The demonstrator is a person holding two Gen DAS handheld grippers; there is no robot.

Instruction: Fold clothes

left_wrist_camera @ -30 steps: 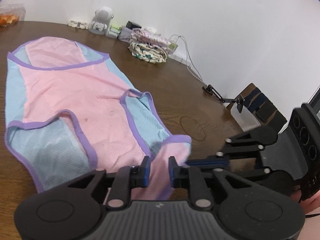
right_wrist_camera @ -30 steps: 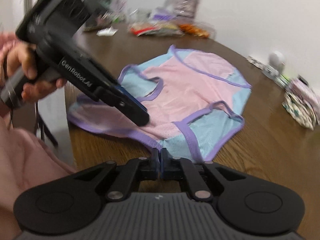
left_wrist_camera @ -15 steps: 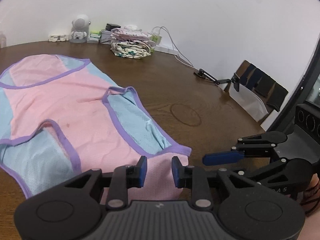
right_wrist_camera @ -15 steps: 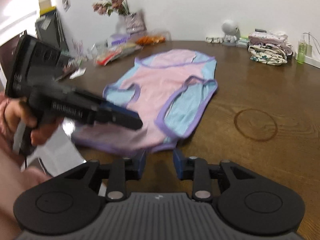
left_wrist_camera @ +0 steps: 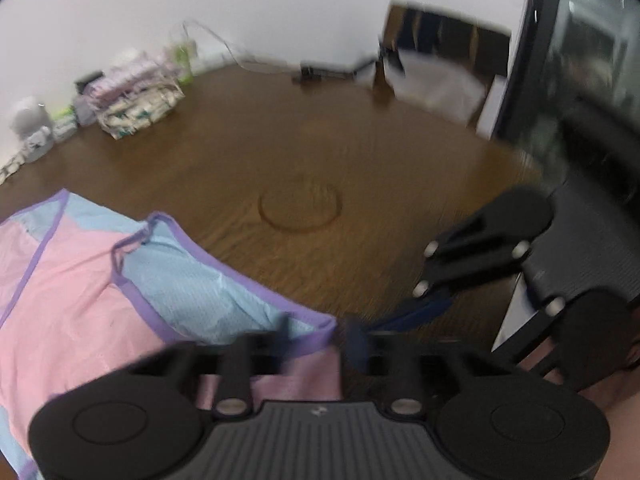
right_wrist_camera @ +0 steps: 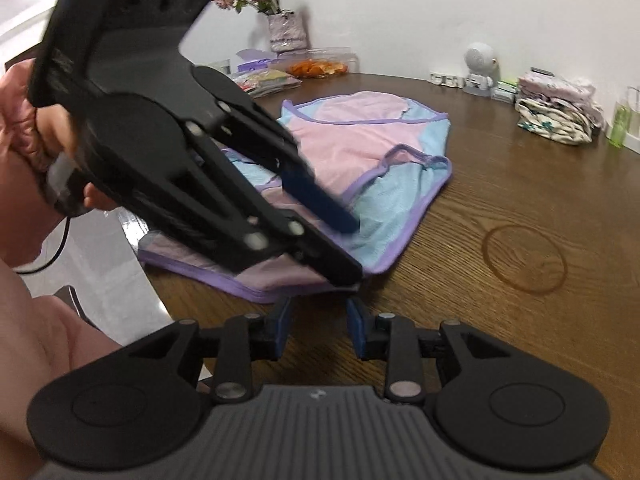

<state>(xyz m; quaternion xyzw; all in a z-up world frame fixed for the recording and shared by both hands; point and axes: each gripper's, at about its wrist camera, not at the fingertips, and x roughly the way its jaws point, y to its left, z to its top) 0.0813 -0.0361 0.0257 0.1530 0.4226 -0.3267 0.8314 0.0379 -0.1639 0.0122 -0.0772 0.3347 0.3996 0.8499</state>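
A pink and light-blue mesh garment [right_wrist_camera: 360,148] with purple trim lies flat on the brown wooden table [right_wrist_camera: 520,184]. In the left wrist view the garment [left_wrist_camera: 120,300] fills the lower left. My left gripper [left_wrist_camera: 316,336] is open, its fingers over the garment's near right corner; the view is blurred. In the right wrist view the left gripper [right_wrist_camera: 352,248] crosses in front, its open fingers over the same hem corner. My right gripper [right_wrist_camera: 318,328] is open and empty, just short of that corner. The right gripper [left_wrist_camera: 416,312] also shows at the right of the left wrist view.
A stack of folded clothes [right_wrist_camera: 556,108] sits at the far right by the wall, next to a small white robot figure [right_wrist_camera: 478,68] and a green bottle [right_wrist_camera: 618,128]. A flower vase [right_wrist_camera: 286,28] and food packets [right_wrist_camera: 320,66] stand at the back. A ring stain [right_wrist_camera: 524,258] marks the table. A chair [left_wrist_camera: 440,64] stands beyond the far edge.
The right gripper went from shut to open. Both grippers have swung toward the garment's near right corner, and the left gripper's fingers have spread wider over it.
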